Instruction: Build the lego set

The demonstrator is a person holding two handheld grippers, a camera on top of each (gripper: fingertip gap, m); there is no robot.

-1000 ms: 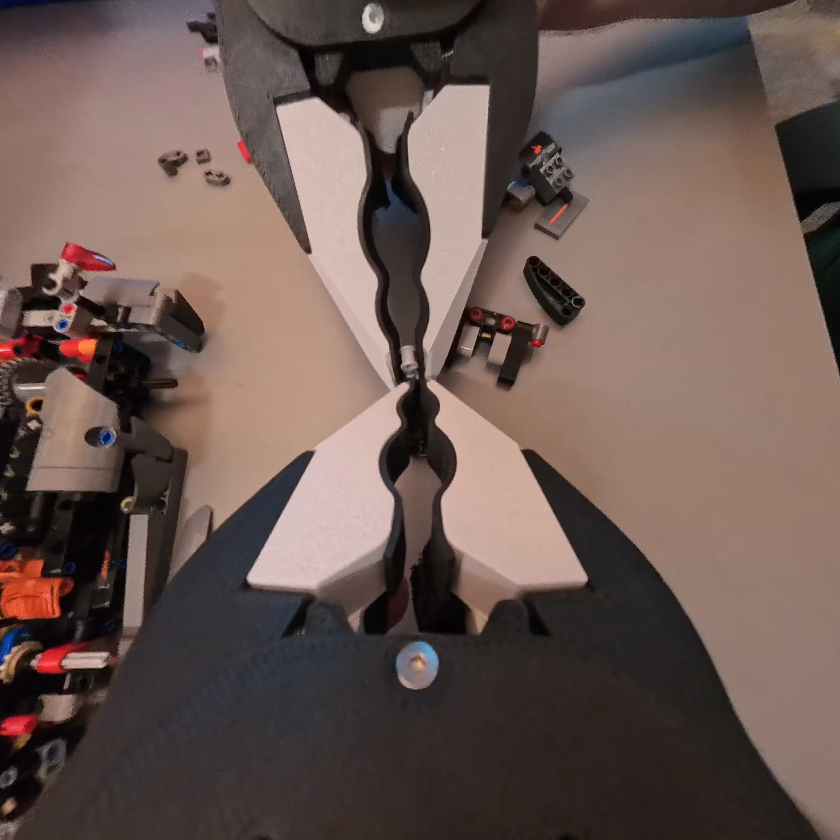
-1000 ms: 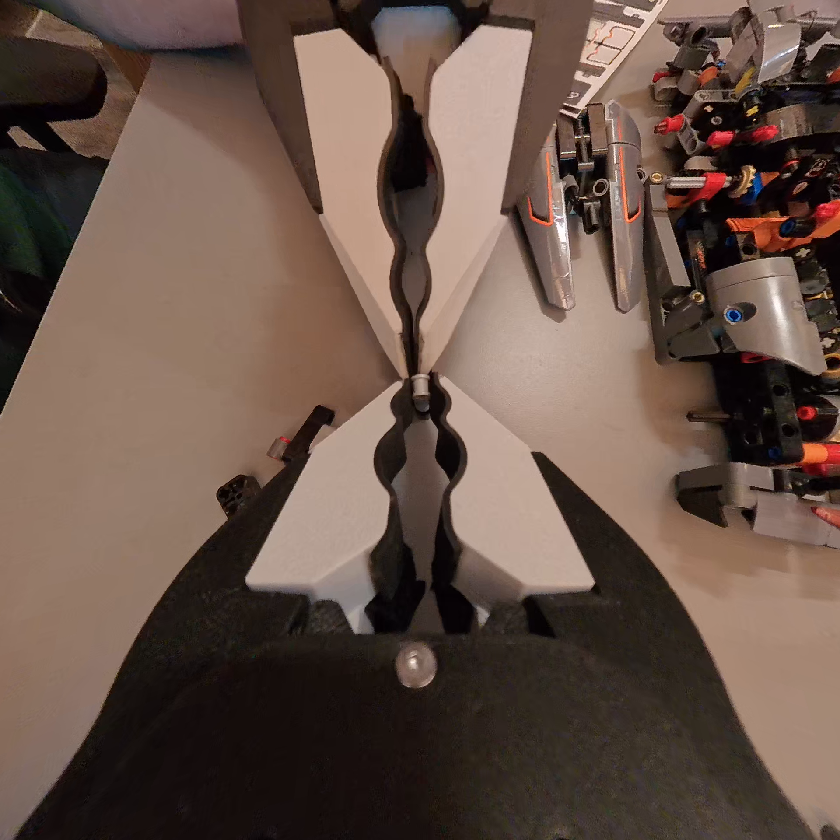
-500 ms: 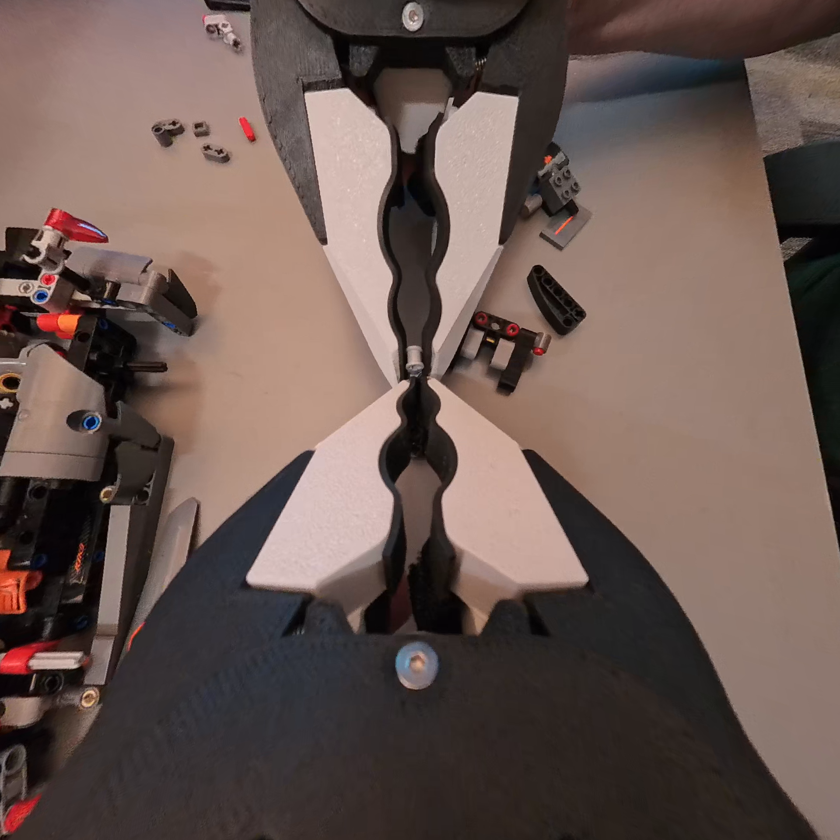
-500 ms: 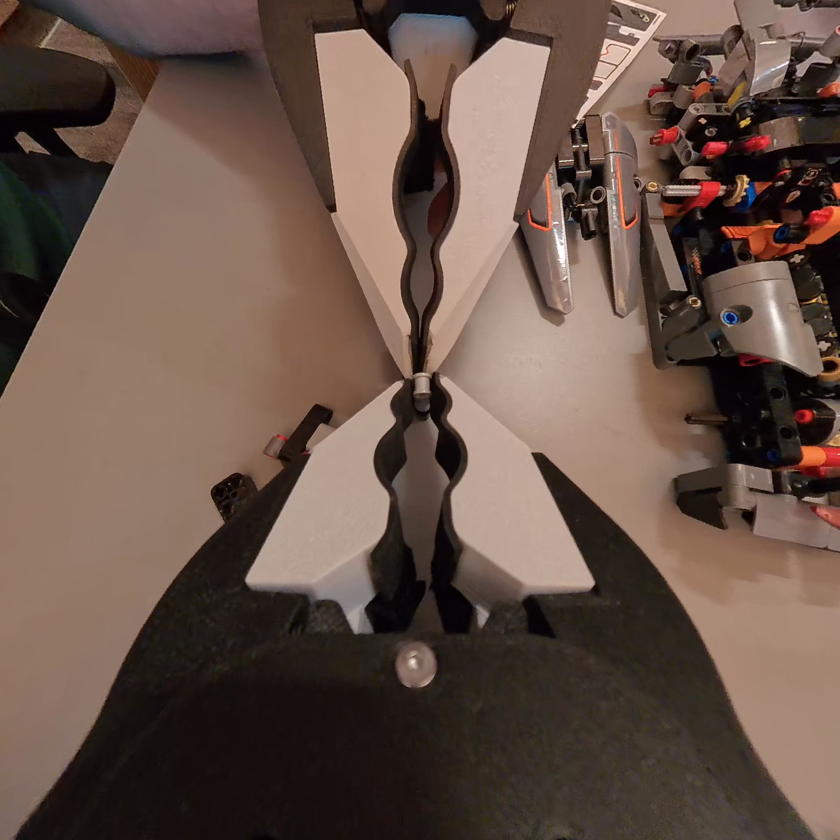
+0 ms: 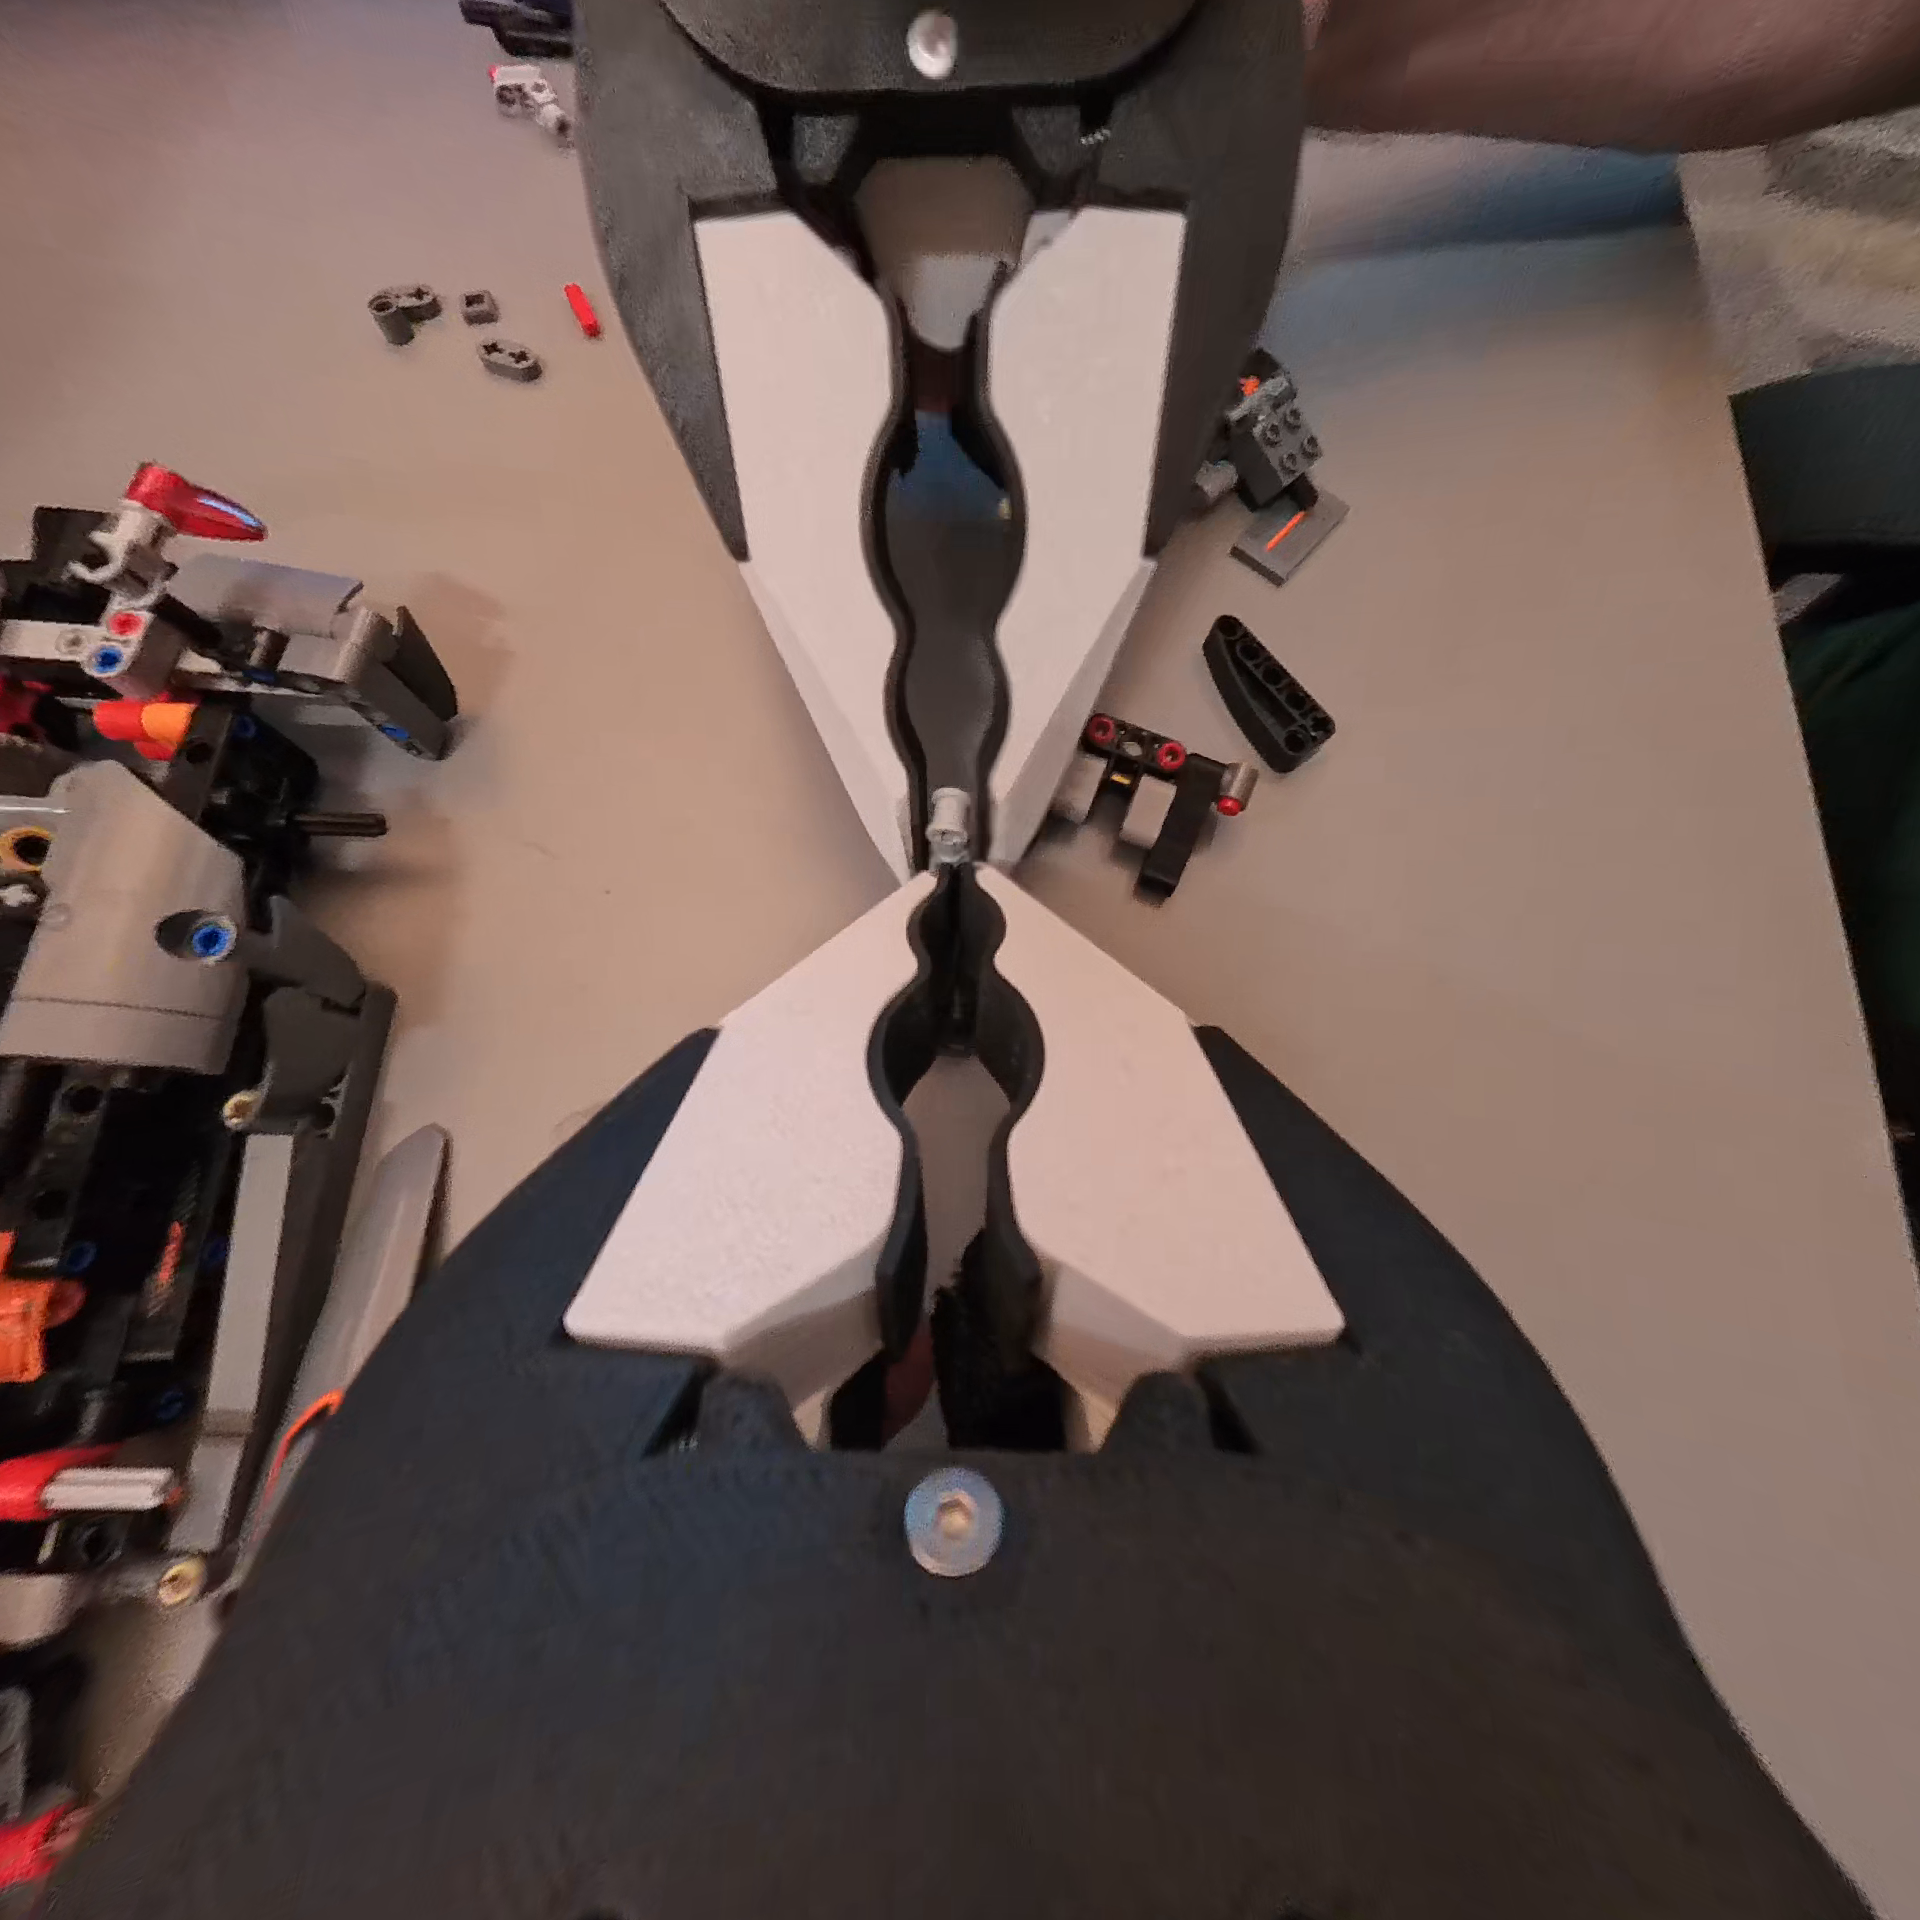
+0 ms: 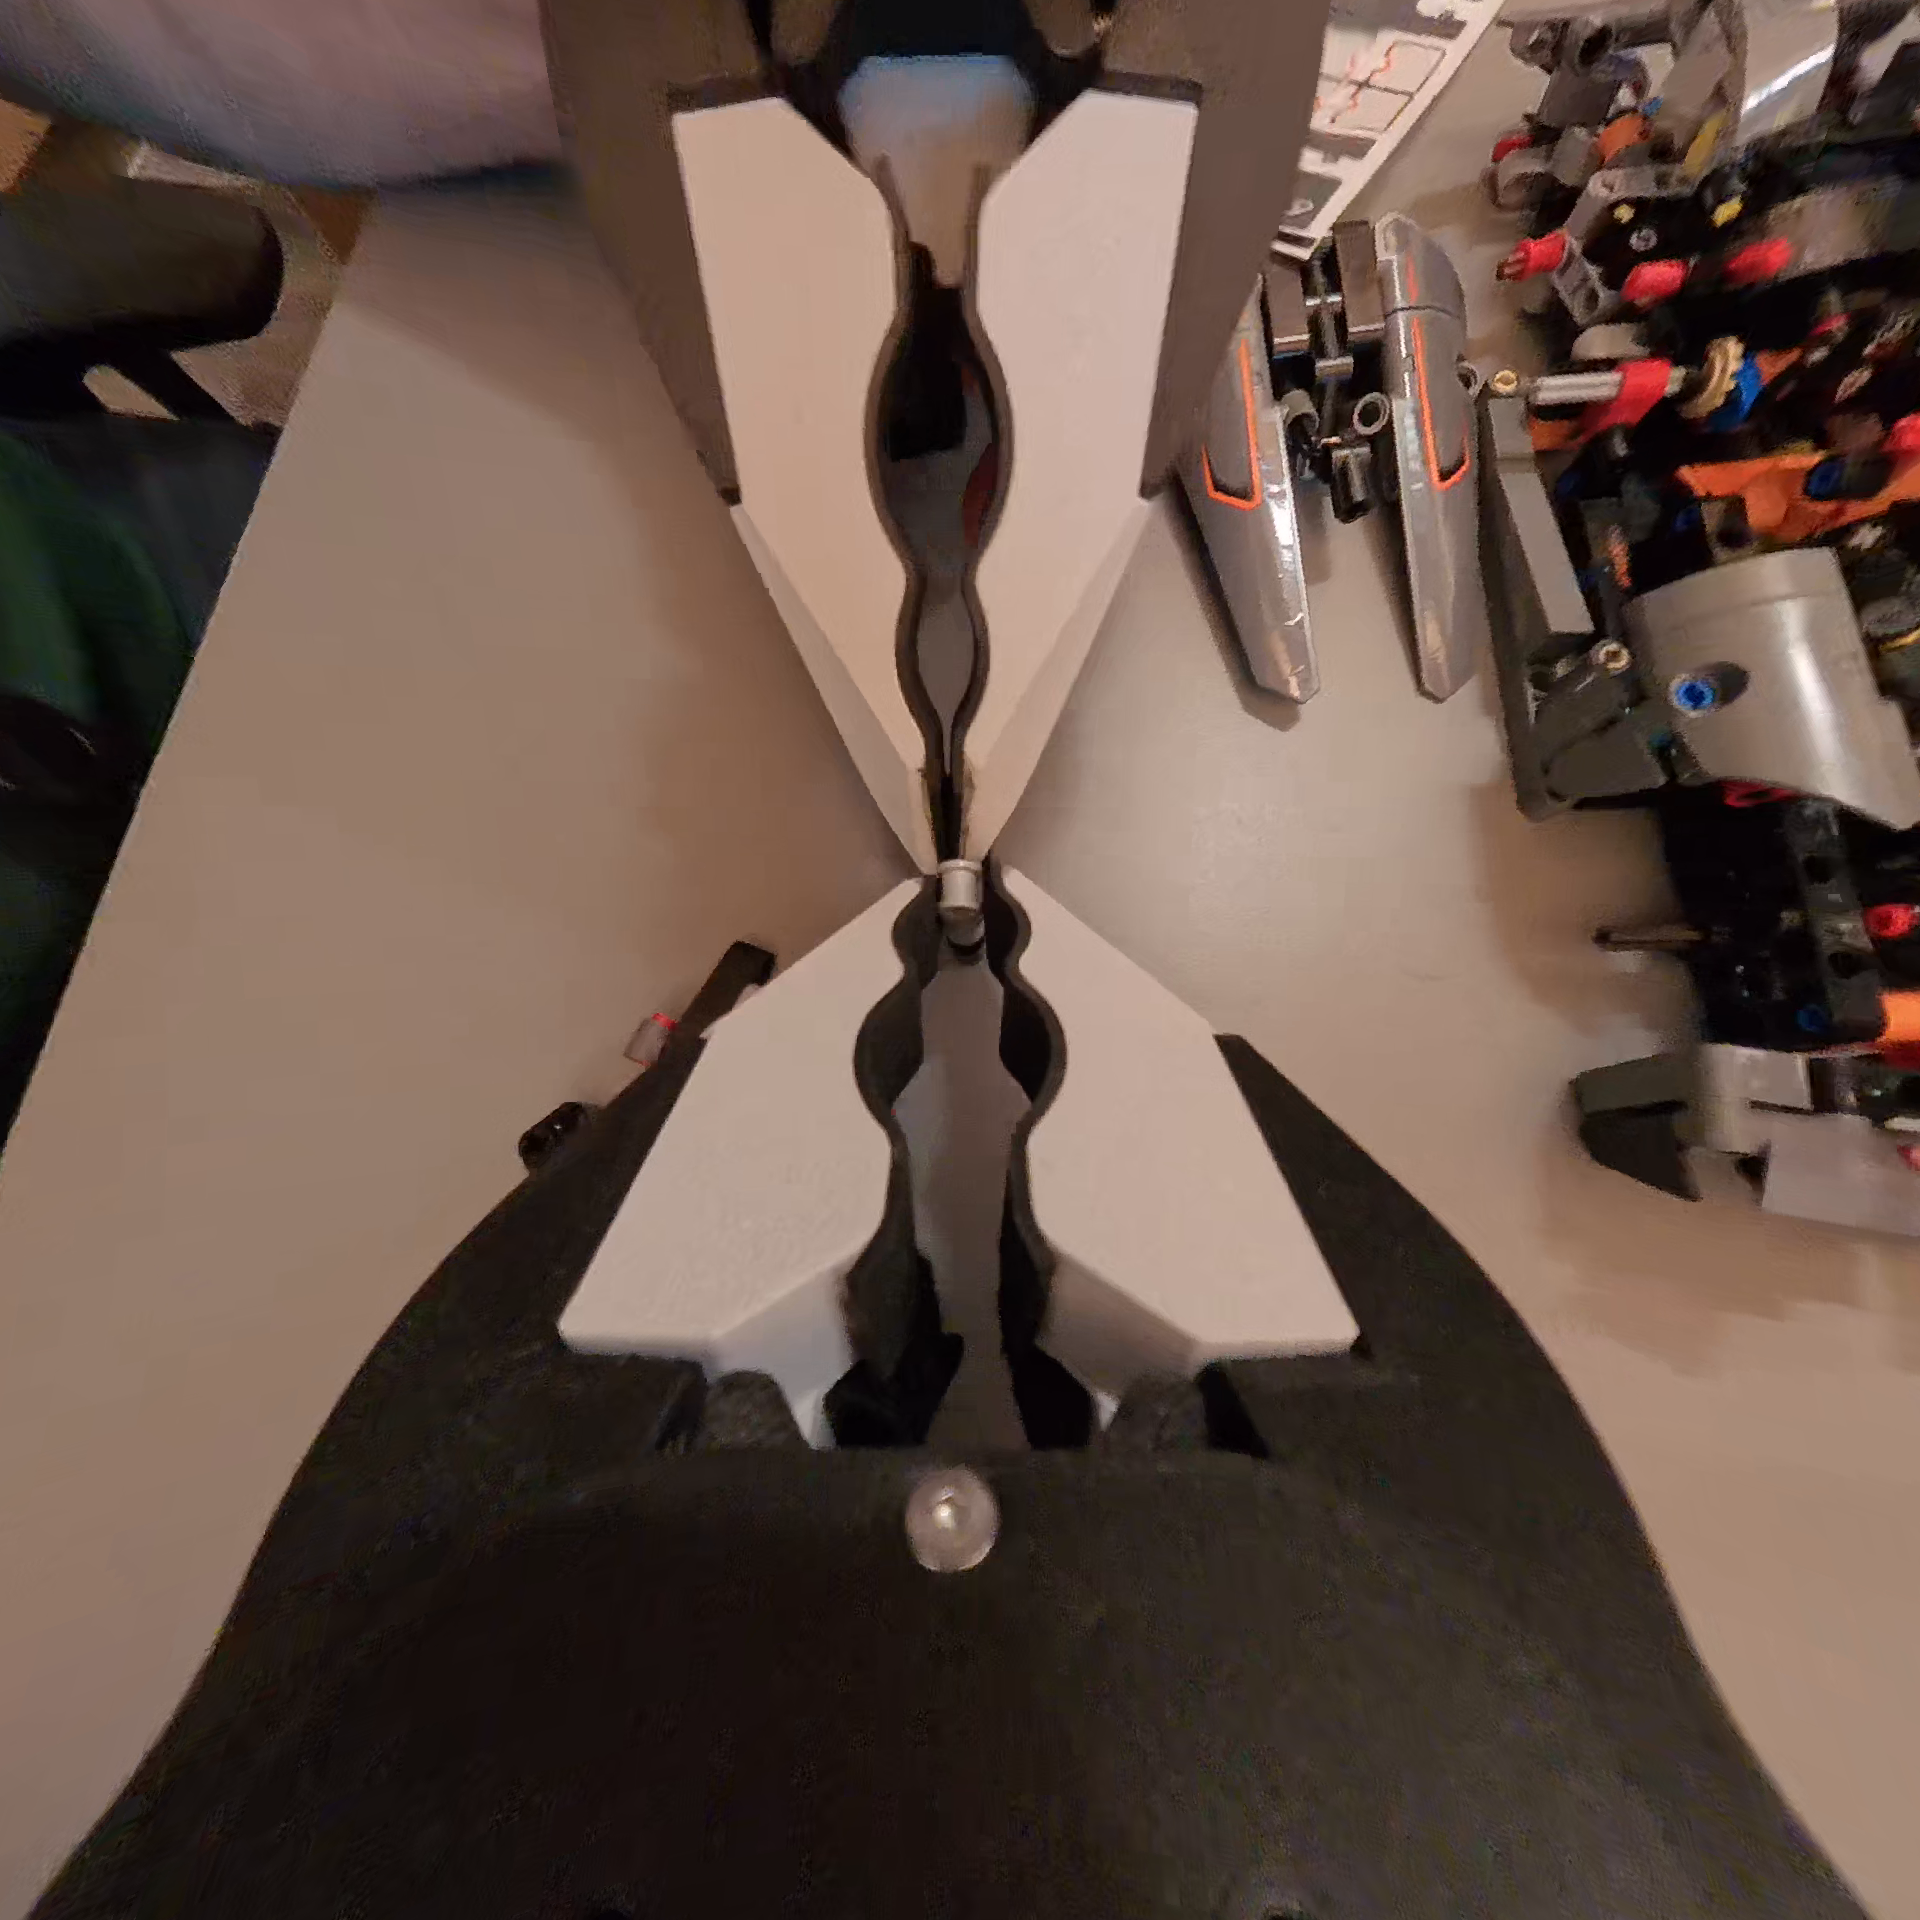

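My left gripper (image 5: 951,883) and right gripper (image 6: 958,896) meet tip to tip above the table. The right gripper is shut on a small light grey pin (image 6: 958,889), which also shows in the left wrist view (image 5: 948,816). The left gripper is shut on a thin black piece (image 5: 952,935) whose end touches the grey pin. The right gripper (image 5: 951,847) fills the top of the left wrist view, and the left gripper (image 6: 948,831) fills the top of the right wrist view. The part-built Lego car (image 5: 114,935) lies to one side (image 6: 1766,727).
Loose parts lie on the table: a black curved beam (image 5: 1268,694), a black-grey piece with red pins (image 5: 1153,800), dark grey bricks (image 5: 1273,447), and small grey bits (image 5: 457,322). Two grey panels with orange stripes (image 6: 1340,478) and a paper sheet (image 6: 1371,94) lie beside the car. The table edge (image 6: 208,644) is close. Left and right tips are no more than a few centimetres apart.
Both grippers stay tip to tip with their pieces. The pair has drifted slightly over the table, so the car and loose parts shift a little in both views.
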